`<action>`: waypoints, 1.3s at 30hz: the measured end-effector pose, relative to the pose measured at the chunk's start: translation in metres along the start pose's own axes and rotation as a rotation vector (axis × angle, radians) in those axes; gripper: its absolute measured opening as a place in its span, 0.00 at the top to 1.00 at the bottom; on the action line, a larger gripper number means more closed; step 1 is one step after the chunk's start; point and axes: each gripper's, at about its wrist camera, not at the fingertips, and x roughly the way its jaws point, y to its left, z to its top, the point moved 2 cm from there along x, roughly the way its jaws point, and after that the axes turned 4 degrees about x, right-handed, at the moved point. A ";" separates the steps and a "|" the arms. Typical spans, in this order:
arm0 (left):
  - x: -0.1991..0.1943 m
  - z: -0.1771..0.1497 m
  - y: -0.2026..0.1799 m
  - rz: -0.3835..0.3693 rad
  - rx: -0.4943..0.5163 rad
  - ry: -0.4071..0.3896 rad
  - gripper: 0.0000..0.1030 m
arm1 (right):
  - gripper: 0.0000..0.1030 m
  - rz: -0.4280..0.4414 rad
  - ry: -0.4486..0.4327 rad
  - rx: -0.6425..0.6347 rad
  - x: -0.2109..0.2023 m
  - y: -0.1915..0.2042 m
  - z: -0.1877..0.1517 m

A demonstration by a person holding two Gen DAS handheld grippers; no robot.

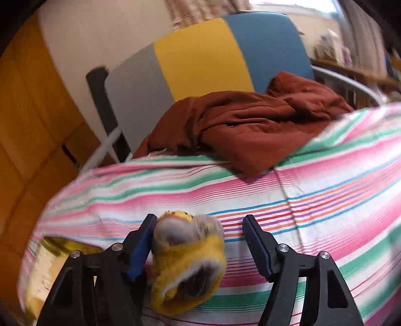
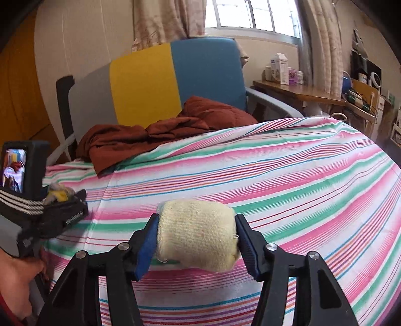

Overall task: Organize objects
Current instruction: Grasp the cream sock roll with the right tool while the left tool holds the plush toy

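Left wrist view: the left gripper (image 1: 198, 248) stands part open. A rolled yellow-and-grey sock (image 1: 188, 265) lies against its left blue pad, while a clear gap separates the sock from the right pad, so no two-sided grip is shown. The roll's long axis runs roughly along the fingers, one open end facing the camera, the other pointing away toward the bed's far side. The picture is blurred.

Right wrist view: the right gripper (image 2: 198, 243) has its jaws closed part-way on a rolled cream sock (image 2: 198, 240); both blue pads press on the ends of the roll. Its long axis lies crosswise, from pad to pad, about level, and its curved side faces the camera. The roll hangs just above the bedsheet. At the left edge the left gripper appears side-on with its small screen and the yellow-and-grey sock at its fingers; a hand (image 2: 17, 280) holds its handle.

Surface: a striped bedsheet (image 2: 288, 180) in pink, green, blue and white covers the bed. A crumpled rust-brown garment (image 2: 140, 135) lies on its far part. Behind it stands a chair with a grey, yellow and blue back (image 2: 175, 75).

Room: a curtained window (image 2: 250, 15) is behind the chair, and a wooden desk (image 2: 300, 92) with boxes stands at right.
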 end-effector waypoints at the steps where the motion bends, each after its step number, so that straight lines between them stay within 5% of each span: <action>1: 0.001 0.001 -0.004 0.001 0.027 0.002 0.26 | 0.42 -0.004 -0.008 -0.007 -0.001 0.001 0.000; 8: 0.007 0.001 0.003 -0.050 -0.014 0.022 0.25 | 0.42 -0.014 -0.007 -0.106 0.004 0.020 -0.006; 14: -0.004 -0.004 0.007 -0.049 -0.031 -0.010 0.62 | 0.42 -0.021 0.006 -0.043 0.007 0.006 -0.007; 20: -0.021 -0.012 0.011 -0.121 -0.036 -0.050 0.66 | 0.42 -0.044 -0.010 -0.062 0.005 0.010 -0.007; 27: -0.112 -0.041 0.036 -0.454 -0.197 -0.170 0.66 | 0.42 -0.063 -0.022 -0.143 0.003 0.025 -0.011; 31: -0.155 -0.059 0.057 -0.541 -0.235 -0.220 0.66 | 0.42 -0.071 -0.016 -0.161 0.005 0.028 -0.011; 39: -0.188 -0.082 0.107 -0.551 -0.348 -0.254 0.66 | 0.42 -0.123 -0.036 -0.222 0.002 0.039 -0.013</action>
